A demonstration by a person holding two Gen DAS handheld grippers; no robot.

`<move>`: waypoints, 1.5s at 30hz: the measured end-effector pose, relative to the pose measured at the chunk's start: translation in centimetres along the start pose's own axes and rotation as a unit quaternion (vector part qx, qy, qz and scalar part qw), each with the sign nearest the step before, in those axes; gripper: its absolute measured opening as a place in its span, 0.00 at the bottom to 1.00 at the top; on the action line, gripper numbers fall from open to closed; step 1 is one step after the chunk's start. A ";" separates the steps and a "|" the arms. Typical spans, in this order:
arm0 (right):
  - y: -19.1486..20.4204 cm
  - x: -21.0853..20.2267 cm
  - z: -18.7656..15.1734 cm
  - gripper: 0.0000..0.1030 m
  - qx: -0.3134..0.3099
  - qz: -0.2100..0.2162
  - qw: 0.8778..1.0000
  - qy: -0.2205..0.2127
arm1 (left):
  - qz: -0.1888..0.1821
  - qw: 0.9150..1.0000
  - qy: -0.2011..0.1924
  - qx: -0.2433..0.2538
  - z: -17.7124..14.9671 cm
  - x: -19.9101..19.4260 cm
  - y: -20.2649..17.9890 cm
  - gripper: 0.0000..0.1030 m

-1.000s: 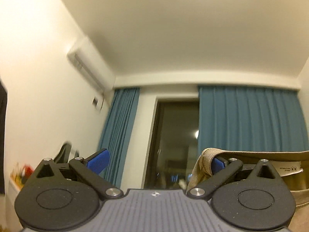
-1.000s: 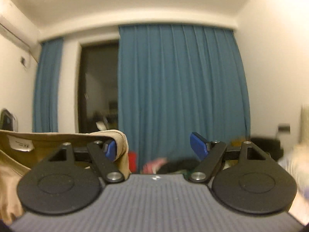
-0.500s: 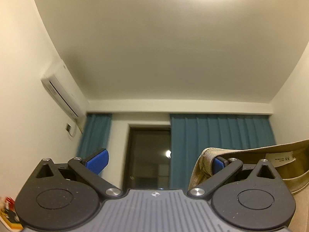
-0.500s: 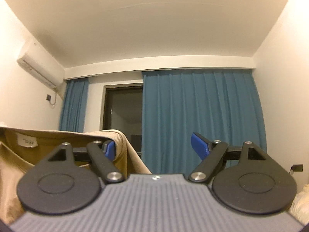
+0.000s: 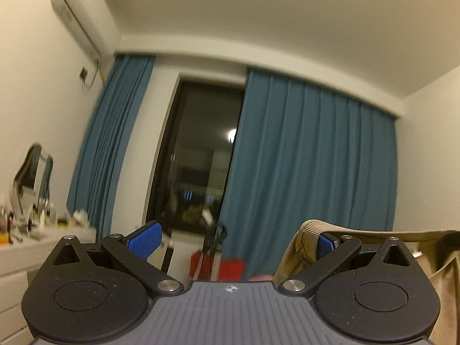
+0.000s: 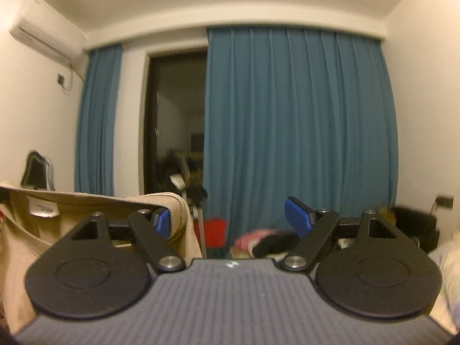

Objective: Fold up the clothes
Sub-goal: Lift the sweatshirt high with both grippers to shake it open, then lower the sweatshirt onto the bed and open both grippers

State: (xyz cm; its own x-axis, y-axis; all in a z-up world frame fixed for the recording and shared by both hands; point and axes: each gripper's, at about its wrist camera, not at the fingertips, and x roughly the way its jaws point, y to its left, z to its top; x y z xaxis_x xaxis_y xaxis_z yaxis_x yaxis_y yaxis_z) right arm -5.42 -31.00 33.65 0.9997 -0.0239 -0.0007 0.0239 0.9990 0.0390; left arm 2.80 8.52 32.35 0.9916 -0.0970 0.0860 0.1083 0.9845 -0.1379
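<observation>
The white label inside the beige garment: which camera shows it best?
The right wrist view: the white label sits unobstructed inside the collar of the beige garment, though its print is too small to read. In the left wrist view, the garment shows, but the label is mostly hidden behind the gripper's black linkage, with only a blurred sliver visible.

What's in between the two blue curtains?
A dark glass door fills the gap between the left curtain and right curtain; both wrist views show it.

A room in a home, probably a bedroom. Long blue curtains [image 6: 296, 132] flank a dark glass door [image 5: 198, 158]; an air conditioner [image 5: 83, 17] hangs high on the wall, and a mirror [image 5: 33, 172] stands over a cluttered white dresser [image 5: 17, 256], blurred in this view.
</observation>
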 end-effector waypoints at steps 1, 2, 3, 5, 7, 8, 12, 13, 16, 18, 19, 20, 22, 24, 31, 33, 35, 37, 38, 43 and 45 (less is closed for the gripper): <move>0.0 2.3 -1.0 0.78 0.002 -0.003 1.000 0.010 | 0.007 1.000 0.010 0.001 -1.2 2.1 0.4 1.00; 0.0 4.7 -2.0 0.78 0.004 -0.006 1.000 0.020 | 0.013 1.000 0.018 0.003 -2.3 4.2 0.9 1.00; 0.2 7.3 -3.0 0.78 0.006 -0.010 1.000 0.026 | 0.022 1.000 0.020 0.007 -3.2 6.4 1.3 1.00; 1.1 13.5 -5.0 0.78 0.008 -0.029 0.999 0.043 | 0.047 0.998 0.022 0.019 -5.4 12.2 1.4 1.00; 1.6 20.0 -7.1 0.78 0.024 -0.050 0.996 0.063 | 0.069 0.997 0.030 0.020 -7.9 18.1 1.4 1.00; 1.7 23.0 -8.3 0.78 0.036 -0.060 0.995 0.072 | 0.077 0.996 0.040 0.011 -9.9 20.9 1.6 1.00; 1.4 34.4 -16.1 0.78 0.058 -0.084 0.987 0.124 | 0.100 0.990 0.099 -0.015 -19.2 32.3 2.8 1.00; 1.3 36.8 -18.7 0.78 0.059 -0.085 0.984 0.142 | 0.104 0.987 0.119 -0.015 -22.1 35.0 3.4 1.00; 0.3 43.0 -27.1 0.77 0.062 -0.084 0.975 0.194 | 0.110 0.976 0.187 -0.010 -32.1 41.3 5.0 1.00; -0.3 46.8 -32.4 0.77 0.069 -0.075 0.967 0.234 | 0.106 0.964 0.244 -0.027 -38.4 44.6 6.6 1.00; -0.6 48.7 -35.0 0.77 0.073 -0.070 0.962 0.254 | 0.100 0.956 0.272 -0.039 -41.3 46.0 7.4 0.98; -0.8 50.4 -37.6 0.77 0.074 -0.062 0.954 0.284 | 0.092 0.949 0.299 -0.048 -43.7 47.3 8.2 0.96; -0.1 52.7 -41.3 0.77 0.042 -0.037 0.938 0.343 | 0.085 0.933 0.347 -0.038 -47.2 49.4 9.3 0.95; 0.8 54.2 -43.7 0.77 0.007 -0.014 0.924 0.382 | 0.068 0.920 0.386 -0.019 -49.0 50.0 9.6 0.96; 2.5 52.9 -41.1 0.78 -0.025 0.039 0.921 0.387 | 0.023 0.893 0.449 0.015 -46.5 47.6 9.8 1.00; 2.8 51.0 -39.4 0.78 -0.024 0.051 0.925 0.375 | 0.012 0.895 0.445 0.019 -44.6 45.3 9.2 1.00; 3.2 48.1 -37.7 0.78 -0.028 0.056 0.933 0.353 | 0.010 0.904 0.426 0.025 -42.9 42.5 8.2 1.00; 3.5 45.6 -36.4 0.78 -0.032 0.054 0.940 0.336 | 0.009 0.911 0.412 0.023 -41.1 40.0 6.8 1.00; 3.7 44.0 -35.8 0.78 -0.029 0.048 0.943 0.329 | 0.010 0.914 0.405 0.022 -40.5 38.3 6.2 1.00; 3.7 33.5 -33.4 0.78 0.031 0.027 0.956 0.290 | 0.016 0.934 0.356 0.026 -38.1 28.7 3.6 1.00; 3.8 28.5 -32.8 0.78 0.053 0.026 0.958 0.281 | 0.015 0.940 0.341 0.020 -37.6 24.2 3.0 1.00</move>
State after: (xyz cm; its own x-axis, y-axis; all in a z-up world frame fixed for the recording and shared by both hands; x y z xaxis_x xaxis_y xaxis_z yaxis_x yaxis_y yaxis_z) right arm 23.18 -26.65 1.03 0.8427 0.0797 -0.5325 0.0047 0.9879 0.1553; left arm 29.78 3.61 -3.11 0.8107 -0.1264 -0.5717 0.0894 0.9917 -0.0925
